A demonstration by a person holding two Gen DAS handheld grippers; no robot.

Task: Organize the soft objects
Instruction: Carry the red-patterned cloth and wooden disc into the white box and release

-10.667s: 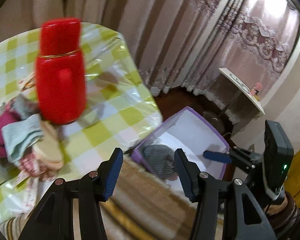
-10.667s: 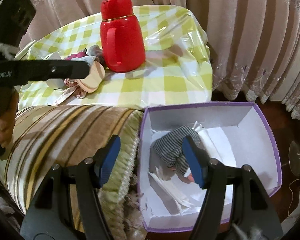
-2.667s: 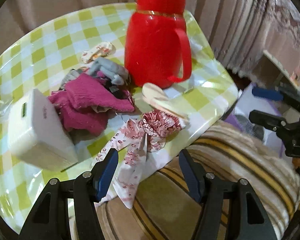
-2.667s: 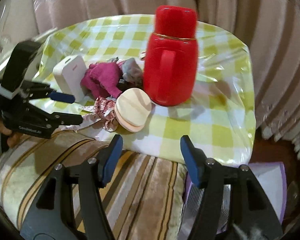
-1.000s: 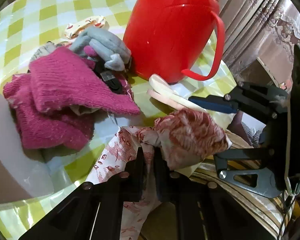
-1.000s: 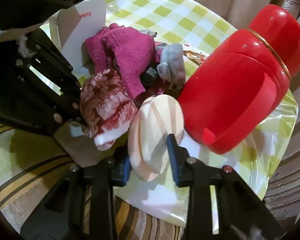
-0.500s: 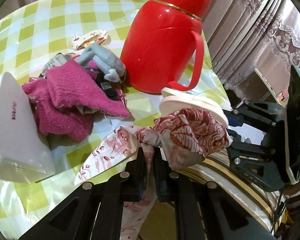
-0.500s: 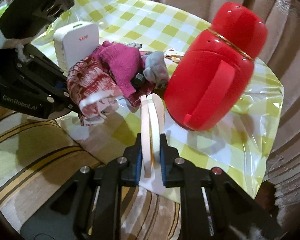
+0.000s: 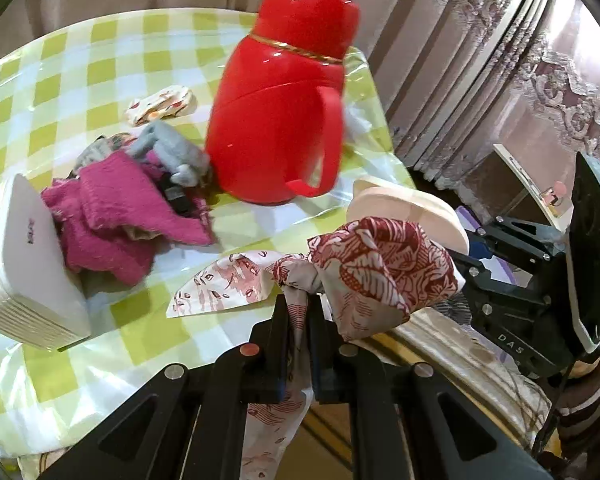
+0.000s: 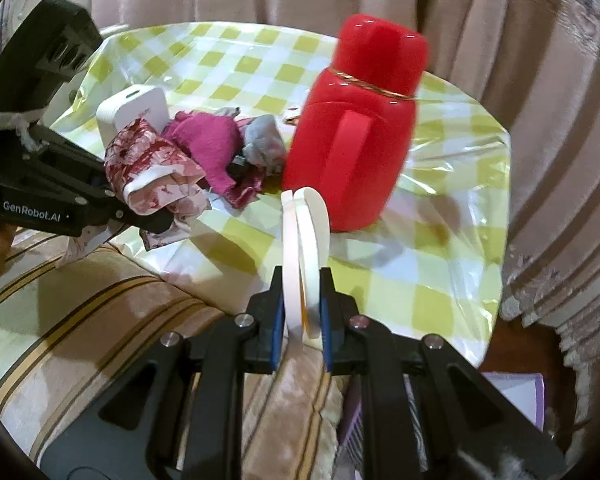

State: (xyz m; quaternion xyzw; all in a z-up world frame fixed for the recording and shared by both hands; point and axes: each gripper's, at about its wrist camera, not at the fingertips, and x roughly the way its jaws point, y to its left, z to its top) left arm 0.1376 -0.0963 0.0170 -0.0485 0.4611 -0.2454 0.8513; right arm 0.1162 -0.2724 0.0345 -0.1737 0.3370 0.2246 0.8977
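Right wrist view: my right gripper (image 10: 300,312) pinches the cream pads (image 10: 305,248), my left gripper (image 9: 299,316) clamps the red-patterned cloth (image 9: 380,272); I'd carry both level, clear of the red flask (image 10: 356,128).

"GenRobot.AI" on the left gripper (image 10: 168,222), "DAS" on the right gripper (image 9: 466,258)

We see a table (image 9: 80,48) in green-checked plastic cloth filling the frame's left, bearing a red flask (image 9: 284,120) centre, pink knitwear (image 9: 112,208), a white box (image 9: 24,264) lower left.
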